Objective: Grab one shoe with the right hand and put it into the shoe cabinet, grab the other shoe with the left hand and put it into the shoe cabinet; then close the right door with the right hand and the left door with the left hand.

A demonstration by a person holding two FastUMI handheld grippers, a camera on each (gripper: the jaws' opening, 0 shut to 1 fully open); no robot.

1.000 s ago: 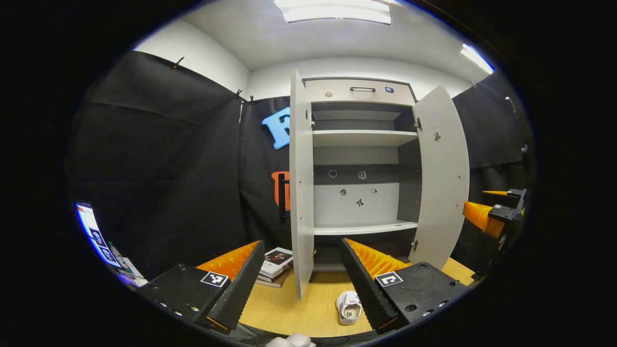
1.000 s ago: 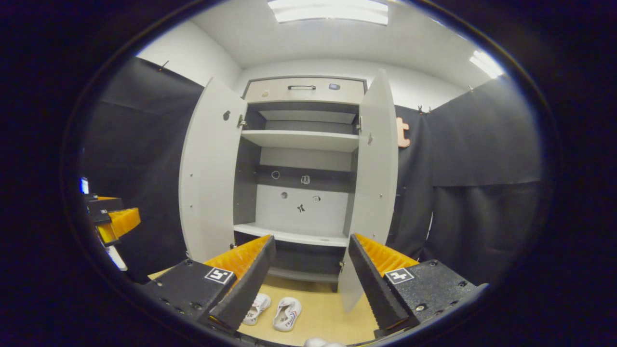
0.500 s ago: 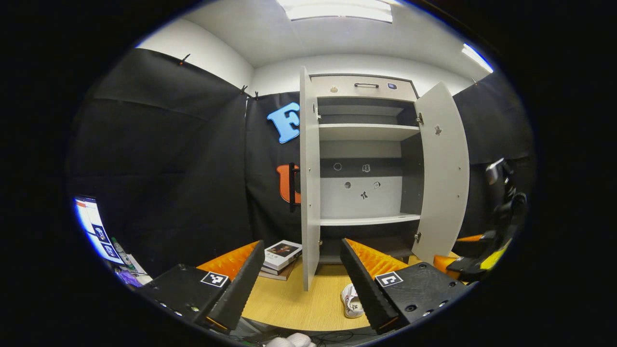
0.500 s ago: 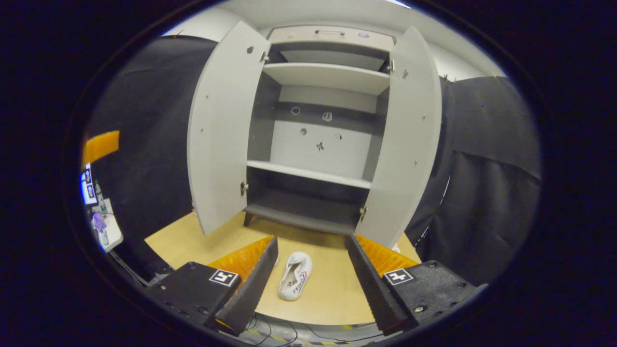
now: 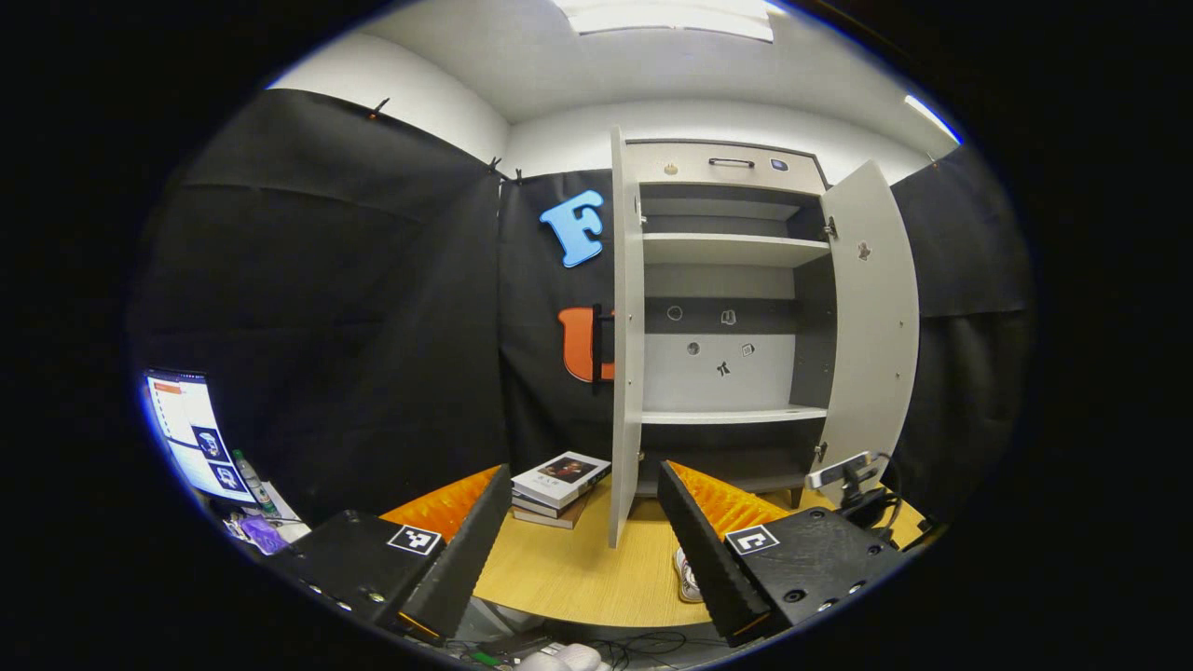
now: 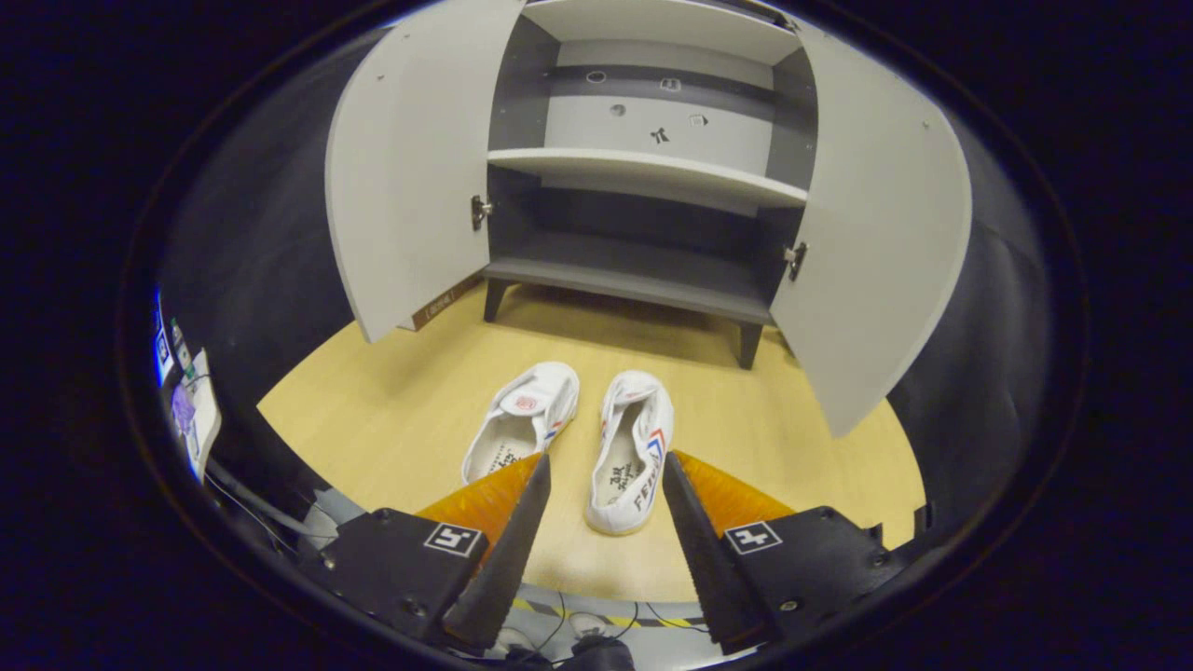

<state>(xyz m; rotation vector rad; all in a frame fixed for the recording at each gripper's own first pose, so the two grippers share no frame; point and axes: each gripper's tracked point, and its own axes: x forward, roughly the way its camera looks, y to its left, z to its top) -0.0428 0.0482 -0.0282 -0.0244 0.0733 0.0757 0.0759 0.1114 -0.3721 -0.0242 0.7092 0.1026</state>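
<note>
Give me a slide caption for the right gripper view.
Open right tool poised over a white shoe before the open cabinet.

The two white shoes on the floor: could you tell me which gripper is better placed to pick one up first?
Right. The right gripper is open and hangs low, straddling the heel of the right-hand shoe. The left gripper is open too, but faces the cabinet.
</note>
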